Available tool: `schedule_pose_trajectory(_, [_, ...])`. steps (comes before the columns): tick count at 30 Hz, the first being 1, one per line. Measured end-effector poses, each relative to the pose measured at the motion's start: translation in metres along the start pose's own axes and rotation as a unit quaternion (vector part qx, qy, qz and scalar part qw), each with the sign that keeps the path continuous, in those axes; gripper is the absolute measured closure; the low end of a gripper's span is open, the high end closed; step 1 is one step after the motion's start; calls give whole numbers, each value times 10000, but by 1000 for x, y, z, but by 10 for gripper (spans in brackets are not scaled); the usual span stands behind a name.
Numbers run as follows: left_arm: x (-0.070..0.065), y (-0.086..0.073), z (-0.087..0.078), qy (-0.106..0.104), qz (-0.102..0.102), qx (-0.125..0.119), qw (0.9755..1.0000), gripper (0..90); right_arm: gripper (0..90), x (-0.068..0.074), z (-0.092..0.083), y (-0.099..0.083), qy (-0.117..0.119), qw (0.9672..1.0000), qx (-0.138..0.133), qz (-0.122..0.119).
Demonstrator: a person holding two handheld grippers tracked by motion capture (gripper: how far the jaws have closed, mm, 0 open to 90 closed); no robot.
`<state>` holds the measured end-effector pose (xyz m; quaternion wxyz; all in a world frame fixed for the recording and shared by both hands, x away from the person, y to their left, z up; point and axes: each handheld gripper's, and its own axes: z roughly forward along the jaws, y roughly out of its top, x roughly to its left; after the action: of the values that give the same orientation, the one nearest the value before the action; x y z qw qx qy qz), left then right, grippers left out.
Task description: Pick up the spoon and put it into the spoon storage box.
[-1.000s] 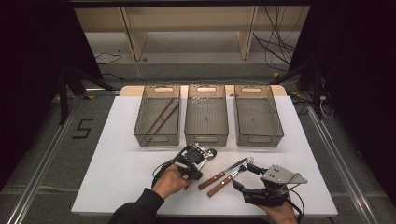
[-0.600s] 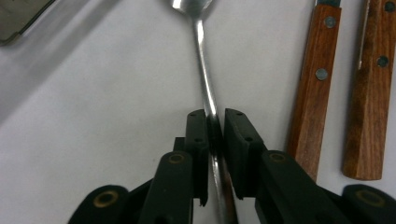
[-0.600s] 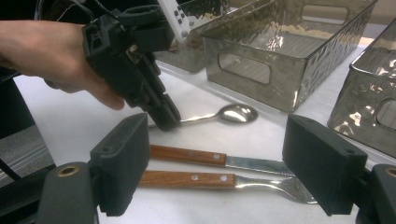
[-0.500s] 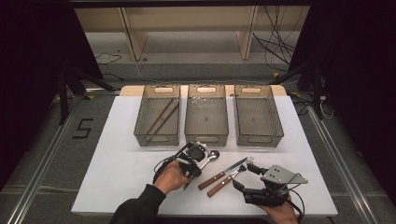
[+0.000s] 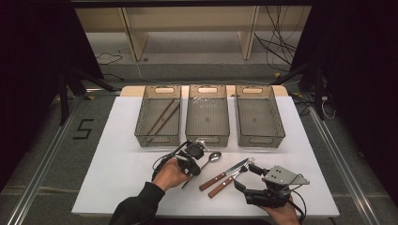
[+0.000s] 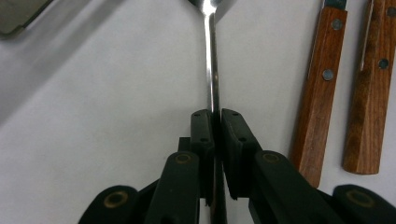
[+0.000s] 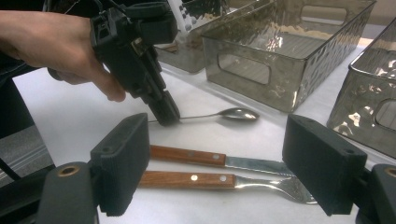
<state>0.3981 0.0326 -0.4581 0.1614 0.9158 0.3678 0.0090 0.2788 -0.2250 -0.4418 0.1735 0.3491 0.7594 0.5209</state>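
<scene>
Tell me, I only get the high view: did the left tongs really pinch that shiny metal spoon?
Observer: Yes. In the left gripper view the left tongs have just been closing, and both black pads now press the thin handle of the shiny metal spoon between them.
Operator: Is it up in the air?
Observer: No. The right gripper view shows it seemingly lying flat on the white table.
Operator: And the other tongs?
Observer: The right tongs are wide open, facing the wooden-handled knife and wooden-handled fork, holding nothing.
</scene>
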Motion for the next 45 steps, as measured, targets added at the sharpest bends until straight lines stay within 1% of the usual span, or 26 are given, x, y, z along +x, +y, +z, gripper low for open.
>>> schedule_pose_trajectory(1, [1,0,-2,52,35,-28,10000,843,239,0,0,0,4,10000,2,3])
schedule_pose_trajectory(2, [1,0,-4,190,37,-62,9998,856,240,0,0,0,3,10000,8,9])
schedule_pose_trajectory(3, [4,-1,-5,259,26,-88,9996,884,239,0,0,0,10,10000,4,3])
schedule_pose_trajectory(4, [6,-1,-5,115,3,-74,9999,891,239,0,0,0,16,10000,5,8])
schedule_pose_trajectory(5, [7,-2,-5,104,21,-70,9999,887,239,0,0,0,21,10000,-2,-4])
schedule_pose_trajectory(6, [8,-2,-4,96,-2,-93,9999,882,239,0,1,0,20,10000,2,-6])
schedule_pose_trajectory(7, [8,-1,-4,96,43,-63,9999,880,239,0,1,0,21,10000,4,-7])
schedule_pose_trajectory(9, [8,-1,-3,108,30,-44,9999,877,239,0,1,0,18,10000,7,-3])
schedule_pose_trajectory(11, [7,0,0,90,51,44,9999,870,239,0,1,0,17,10000,5,0])
schedule_pose_trajectory(15, [5,0,2,208,89,61,9997,883,239,0,0,0,24,10000,-4,1])
schedule_pose_trajectory(17, [6,0,2,182,109,69,9998,887,239,0,0,0,20,10000,8,21])
schedule_pose_trajectory(21, [6,0,1,116,122,2,9999,892,239,0,0,0,25,10000,-3,12])
schedule_pose_trajectory(23, [5,0,-1,90,157,19,9998,892,239,-1,0,0,22,10000,0,14])
schedule_pose_trajectory(24, [5,0,-3,107,157,-45,9998,892,239,-1,0,0,21,10000,-1,13])
schedule_pose_trajectory(25, [5,1,-6,89,204,-40,9997,892,239,-1,0,0,23,10000,0,13])
schedule_pose_trajectory(26, [4,1,-8,82,183,-92,9998,892,239,-1,0,0,23,10000,-2,12])
schedule_pose_trajectory(29, [4,3,-20,72,230,-238,9994,892,239,-1,0,0,22,10000,2,16])
schedule_pose_trajectory(31, [5,4,-29,19,223,-375,9990,891,239,0,0,0,22,10000,-3,21])
schedule_pose_trajectory(33, [7,6,-39,0,257,-487,9985,891,239,-1,0,0,20,10000,-4,24])
schedule_pose_trajectory(34, [8,7,-43,-8,203,-597,9980,891,239,0,0,0,23,10000,-5,23])
schedule_pose_trajectory(35, [11,9,-48,-6,196,-670,9976,891,239,0,0,0,24,10000,-4,20])
schedule_pose_trajectory(37, [15,12,-56,20,137,-871,9961,890,239,0,0,0,25,10000,-8,19])
schedule_pose_trajectory(39, [21,16,-63,-9,53,-1022,9947,890,239,-1,0,0,20,10000,-11,14])
schedule_pose_trajectory(40, [25,19,-66,-19,-14,-1138,9935,890,239,-1,0,0,17,10000,-10,8])
schedule_pose_trajectory(43, [38,26,-74,-18,-216,-1352,9906,890,239,-1,-1,0,21,10000,-13,17])
schedule_pose_trajectory(45, [47,31,-79,-4,-306,-1476,9886,890,239,-1,0,0,26,10000,-16,16])
